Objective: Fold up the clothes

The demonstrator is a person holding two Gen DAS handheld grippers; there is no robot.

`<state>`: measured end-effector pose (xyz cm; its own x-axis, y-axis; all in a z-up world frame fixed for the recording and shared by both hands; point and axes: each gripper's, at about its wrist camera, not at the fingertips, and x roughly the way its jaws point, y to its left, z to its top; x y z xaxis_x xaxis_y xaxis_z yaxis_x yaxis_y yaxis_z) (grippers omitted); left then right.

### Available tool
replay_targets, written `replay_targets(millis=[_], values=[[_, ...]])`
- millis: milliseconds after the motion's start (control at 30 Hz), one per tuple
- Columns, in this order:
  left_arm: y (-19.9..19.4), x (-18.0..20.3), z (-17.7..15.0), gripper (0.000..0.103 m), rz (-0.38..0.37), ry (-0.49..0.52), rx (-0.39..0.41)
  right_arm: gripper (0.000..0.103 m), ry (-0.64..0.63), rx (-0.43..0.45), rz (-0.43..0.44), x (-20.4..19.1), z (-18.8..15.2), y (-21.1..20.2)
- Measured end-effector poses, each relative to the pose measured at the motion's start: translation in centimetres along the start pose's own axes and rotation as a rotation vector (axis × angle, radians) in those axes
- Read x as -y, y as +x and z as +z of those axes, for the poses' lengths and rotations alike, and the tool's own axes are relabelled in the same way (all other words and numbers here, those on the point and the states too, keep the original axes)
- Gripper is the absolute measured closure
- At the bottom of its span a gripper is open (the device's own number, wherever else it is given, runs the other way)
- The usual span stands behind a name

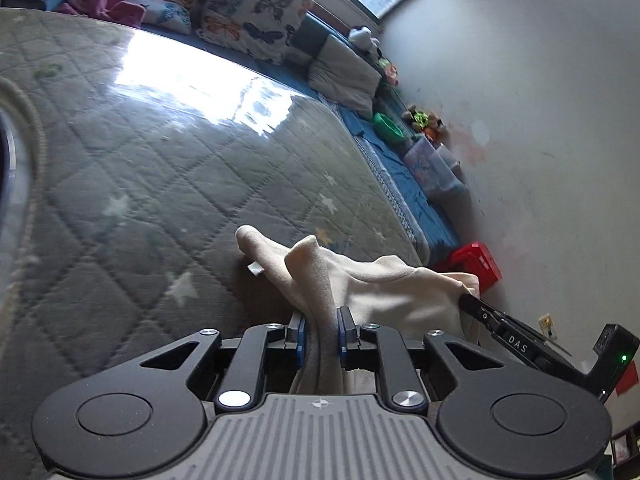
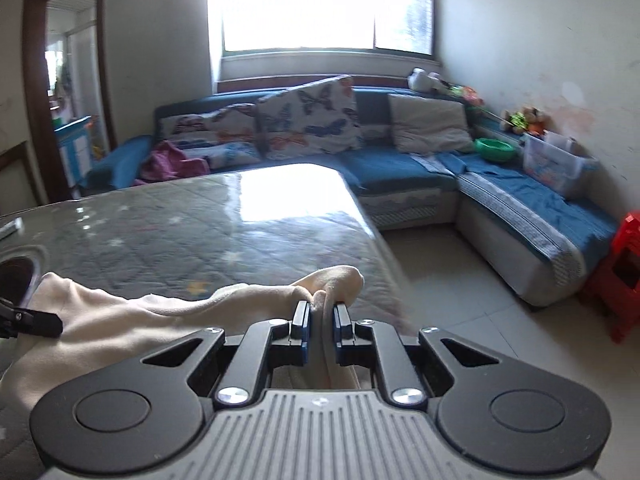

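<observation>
A cream garment (image 1: 384, 284) is held up between both grippers over the near edge of a grey quilted table (image 1: 160, 168). My left gripper (image 1: 322, 330) is shut on a bunched edge of it. My right gripper (image 2: 322, 322) is shut on another edge of the same garment (image 2: 132, 320), which sags between the two. The right gripper also shows at the right of the left wrist view (image 1: 504, 334), and a left gripper finger shows at the left edge of the right wrist view (image 2: 36, 322). A small white tag (image 1: 255, 268) hangs from the garment.
The table (image 2: 200, 232) has a glossy cover with strong window glare. A blue corner sofa (image 2: 520, 200) with butterfly cushions (image 2: 308, 120), a pink cloth (image 2: 172, 164), a green bowl (image 2: 494, 148) and a plastic box (image 2: 556, 164) lies beyond. A red stool (image 2: 620, 276) stands at the right.
</observation>
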<state>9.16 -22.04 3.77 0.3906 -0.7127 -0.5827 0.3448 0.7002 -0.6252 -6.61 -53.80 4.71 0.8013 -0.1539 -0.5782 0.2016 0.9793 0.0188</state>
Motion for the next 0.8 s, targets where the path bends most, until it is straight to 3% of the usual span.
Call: replay_targets(millis=[267,500,800], values=[[2.7,1.0,-0.7,0.086,0.069,0.075,-0.074,0.093,0.021,-0.05,-0.078,2.5,-1.4,1.5],[3.2,1.7,-0.6,0.082,0.103,0.142,-0.087,0.092,0.031,-0.104,-0.1,3.1,-2.6,2.9],[1.0,1.9,1.2,0.076,0.147,0.187,0.013,0.086,0.023,-0.103,-0.109,2.9,-2.5,2.0]])
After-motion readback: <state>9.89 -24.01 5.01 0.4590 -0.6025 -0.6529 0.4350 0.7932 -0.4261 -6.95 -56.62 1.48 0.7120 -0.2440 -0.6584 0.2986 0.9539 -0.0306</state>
